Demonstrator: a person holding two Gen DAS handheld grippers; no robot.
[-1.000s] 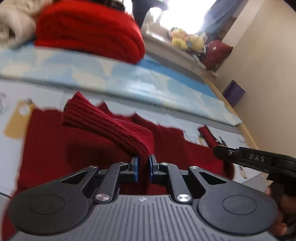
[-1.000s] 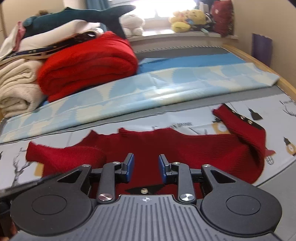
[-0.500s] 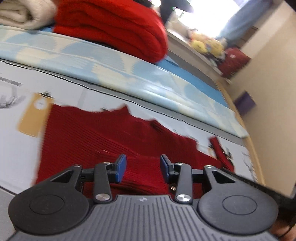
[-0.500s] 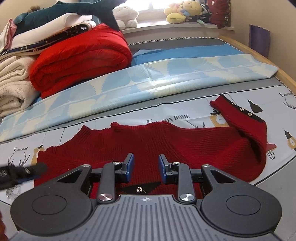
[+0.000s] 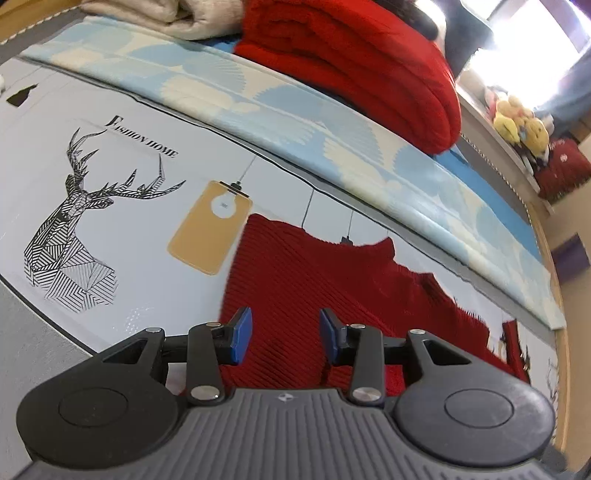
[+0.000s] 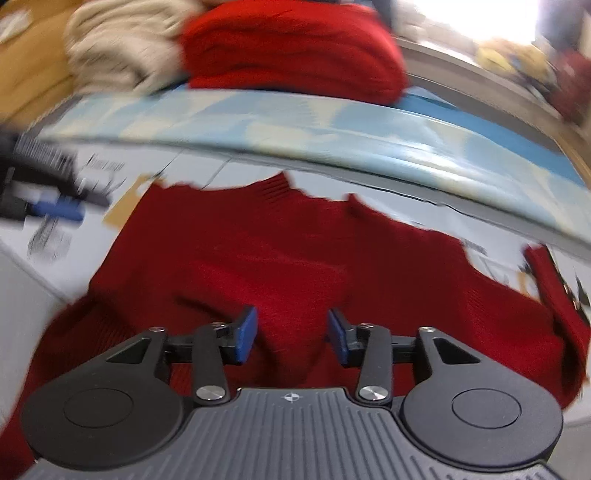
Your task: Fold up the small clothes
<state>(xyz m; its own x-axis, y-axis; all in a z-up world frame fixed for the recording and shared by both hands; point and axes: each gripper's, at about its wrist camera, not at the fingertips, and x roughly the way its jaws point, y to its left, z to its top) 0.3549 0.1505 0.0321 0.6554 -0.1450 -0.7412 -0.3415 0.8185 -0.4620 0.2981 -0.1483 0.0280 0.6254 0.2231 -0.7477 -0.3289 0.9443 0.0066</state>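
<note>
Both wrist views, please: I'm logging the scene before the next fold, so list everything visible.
dark red knit garment: one, dark red, flat on the printed sheet, under both grippers
printed sheet: one, pale grey with a deer print
patterned cloth: one, blue and cream, behind the garment
folded red knit: one, bright red, at the back
cream folded textiles: cream, beside the red knit
plush toys: yellow, by the window
left gripper: black, blue pads, jaws apart, nothing held
right gripper: same, jaws opening, nothing between them
</note>
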